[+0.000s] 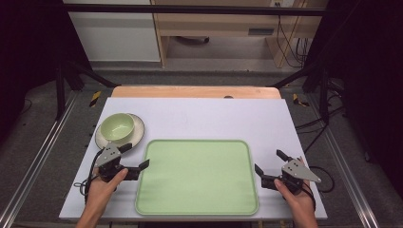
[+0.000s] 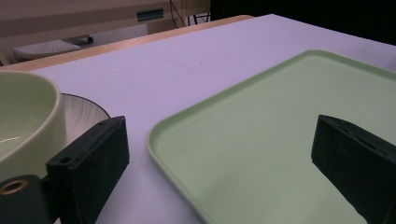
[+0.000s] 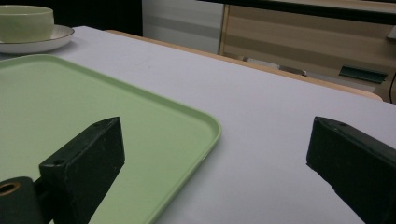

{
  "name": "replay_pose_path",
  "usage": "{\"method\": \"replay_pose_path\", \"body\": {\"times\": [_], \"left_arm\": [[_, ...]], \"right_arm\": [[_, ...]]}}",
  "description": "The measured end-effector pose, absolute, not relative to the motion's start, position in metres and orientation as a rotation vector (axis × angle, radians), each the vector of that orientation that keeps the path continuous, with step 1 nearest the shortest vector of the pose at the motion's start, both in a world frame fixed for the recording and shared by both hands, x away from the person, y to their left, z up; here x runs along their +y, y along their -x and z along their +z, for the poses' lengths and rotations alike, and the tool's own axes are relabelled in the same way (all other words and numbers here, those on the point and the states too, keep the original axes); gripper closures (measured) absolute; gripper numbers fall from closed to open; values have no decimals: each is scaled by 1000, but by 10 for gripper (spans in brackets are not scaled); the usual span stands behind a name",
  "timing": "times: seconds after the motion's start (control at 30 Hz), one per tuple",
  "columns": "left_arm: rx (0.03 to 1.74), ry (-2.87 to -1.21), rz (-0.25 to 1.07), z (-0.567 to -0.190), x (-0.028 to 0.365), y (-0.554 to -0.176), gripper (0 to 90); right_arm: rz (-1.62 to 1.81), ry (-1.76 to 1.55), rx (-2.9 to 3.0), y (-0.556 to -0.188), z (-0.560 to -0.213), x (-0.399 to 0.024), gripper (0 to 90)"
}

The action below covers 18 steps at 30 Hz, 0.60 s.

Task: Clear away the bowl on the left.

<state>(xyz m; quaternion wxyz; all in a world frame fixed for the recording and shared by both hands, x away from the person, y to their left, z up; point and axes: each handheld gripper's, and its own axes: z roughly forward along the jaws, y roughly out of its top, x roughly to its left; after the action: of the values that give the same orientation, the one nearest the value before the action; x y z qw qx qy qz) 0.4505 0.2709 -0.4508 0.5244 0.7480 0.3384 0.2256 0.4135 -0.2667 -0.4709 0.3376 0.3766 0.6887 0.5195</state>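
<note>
A pale green tray (image 1: pixel 197 176) lies empty at the front middle of the white table. A green bowl (image 1: pixel 117 127) sits on a cream plate (image 1: pixel 138 129) at the tray's far left corner. My left gripper (image 1: pixel 134 156) is open at the tray's left edge, just in front of the plate, jaws wide with nothing between them. In the left gripper view the bowl (image 2: pixel 23 116) and plate (image 2: pixel 81 112) are left of the tray (image 2: pixel 280 135). My right gripper (image 1: pixel 269 162) is open at the tray's right edge. The right gripper view shows the tray (image 3: pixel 70 107), with bowl (image 3: pixel 25 22) and plate (image 3: pixel 44 43) far off.
The white table top (image 1: pixel 214 116) rests on a wooden board (image 1: pixel 190 91). Black frame posts (image 1: pixel 59 90) stand at both sides. Cables (image 1: pixel 328 123) hang off the right edge. A wooden desk (image 1: pixel 228 26) stands beyond the table.
</note>
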Motion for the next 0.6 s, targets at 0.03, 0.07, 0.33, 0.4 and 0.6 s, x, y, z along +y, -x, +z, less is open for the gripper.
{"method": "replay_pose_path", "body": {"times": [0.03, 0.07, 0.33, 0.4, 0.6], "left_arm": [[810, -1790, 540, -451, 271, -451, 42], [817, -1783, 555, -449, 274, -450, 41], [861, -1758, 632, -440, 286, -447, 45], [895, -1744, 646, -439, 292, -447, 47], [940, -1723, 665, -435, 304, -448, 50]], "right_arm": [[1353, -984, 1795, -414, -471, -267, 44], [1352, -985, 1797, -414, -471, -267, 44], [1350, -991, 1792, -414, -471, -267, 45], [1351, -994, 1790, -413, -470, -267, 44], [1350, -996, 1786, -413, -470, -268, 44]]}}
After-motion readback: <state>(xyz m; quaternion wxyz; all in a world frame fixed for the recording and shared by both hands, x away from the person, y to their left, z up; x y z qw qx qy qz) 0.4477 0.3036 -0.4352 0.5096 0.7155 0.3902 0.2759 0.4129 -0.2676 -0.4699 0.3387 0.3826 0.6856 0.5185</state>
